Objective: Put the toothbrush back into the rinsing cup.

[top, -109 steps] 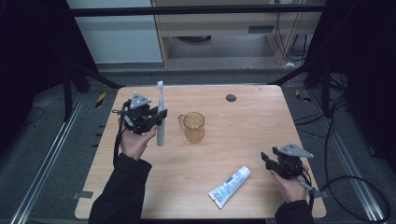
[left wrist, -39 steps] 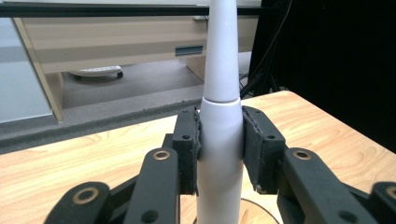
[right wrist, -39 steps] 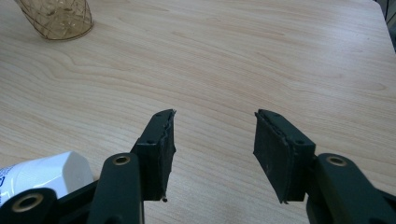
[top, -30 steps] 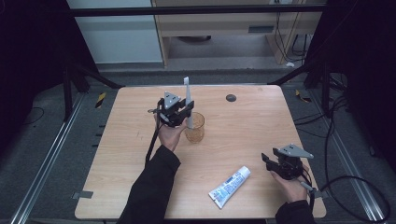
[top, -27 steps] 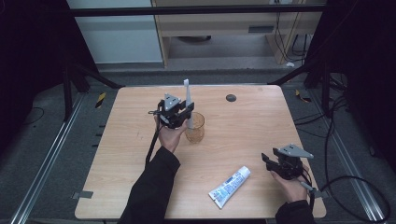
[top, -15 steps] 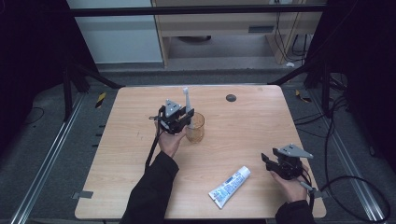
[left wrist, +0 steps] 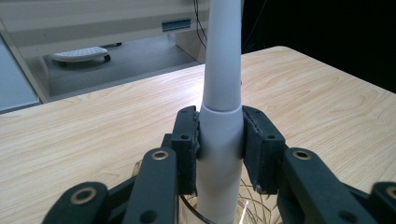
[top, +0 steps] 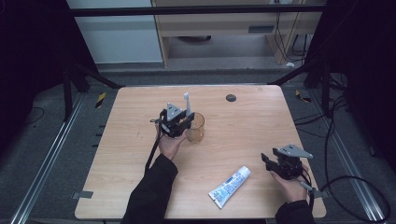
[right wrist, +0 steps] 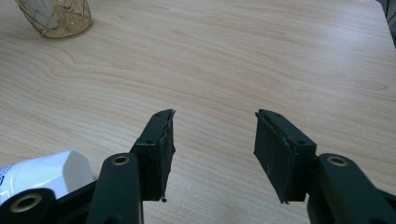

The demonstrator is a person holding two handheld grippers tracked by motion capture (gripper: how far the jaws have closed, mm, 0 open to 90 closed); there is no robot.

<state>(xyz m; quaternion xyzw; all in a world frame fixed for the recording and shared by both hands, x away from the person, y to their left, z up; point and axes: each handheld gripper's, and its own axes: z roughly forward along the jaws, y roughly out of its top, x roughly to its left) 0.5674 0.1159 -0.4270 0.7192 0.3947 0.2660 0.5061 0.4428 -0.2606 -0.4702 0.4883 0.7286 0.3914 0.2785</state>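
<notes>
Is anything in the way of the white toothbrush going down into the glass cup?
Nothing visible blocks it. The left gripper holds the toothbrush upright with its jaws pressed on the handle, and the handle's lower end already sits inside the rim of the cup. The toothpaste tube lies far off, near the right gripper.

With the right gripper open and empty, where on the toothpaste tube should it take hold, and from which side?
Best across the middle of the toothpaste tube, coming straight down from above. It lies flat on the table, slanted, cap end toward the right gripper, flat crimped end toward the front edge. Turning the jaws crosswise to its length probably suits: the body looks narrow enough there, while the crimp is wide and thin.
</notes>
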